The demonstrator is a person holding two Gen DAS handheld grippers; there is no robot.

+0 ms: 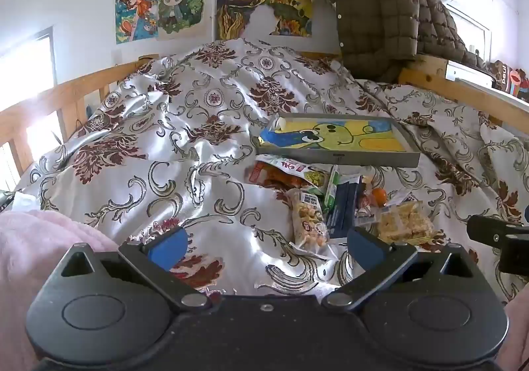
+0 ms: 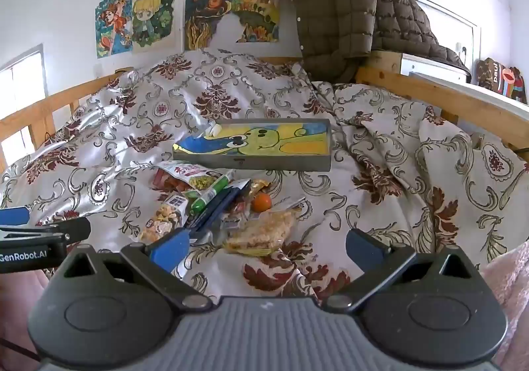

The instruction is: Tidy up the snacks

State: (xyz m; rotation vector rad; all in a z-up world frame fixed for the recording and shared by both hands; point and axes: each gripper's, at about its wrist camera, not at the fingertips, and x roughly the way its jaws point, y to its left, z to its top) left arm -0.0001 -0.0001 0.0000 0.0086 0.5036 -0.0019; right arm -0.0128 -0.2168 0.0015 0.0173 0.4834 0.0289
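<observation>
Nearest you, your left gripper (image 1: 264, 247) and your right gripper (image 2: 267, 248) both hover low over the bed, each with its blue-padded jaws spread wide and nothing between them. Pink fleece shows at the outer edge of each view.

Just beyond the fingertips, a small heap of snacks lies on the shiny floral bedspread (image 1: 172, 146). In the heap, from left to right, are a clear bag of puffed pieces (image 2: 163, 217), a dark blue packet (image 2: 218, 205) with a green-and-white stick pack (image 2: 211, 194) resting along it, and a clear bag of golden crispy squares (image 2: 261, 229) nearest your right gripper. A small orange fruit (image 2: 262, 202) sits just behind that bag, among small wrapped sweets. A red-and-white pouch (image 2: 188, 176) lies at the far side of the heap.

Just past the heap sits a shallow grey tray (image 2: 251, 164), its floor lined with a yellow, green and blue cartoon drawing.

Farther off, the bedspread bunches up against a wooden bed frame (image 2: 429, 90). A quilted olive jacket (image 2: 340, 7) hangs at the far right, and colourful drawings (image 2: 148, 17) cover the white wall.
</observation>
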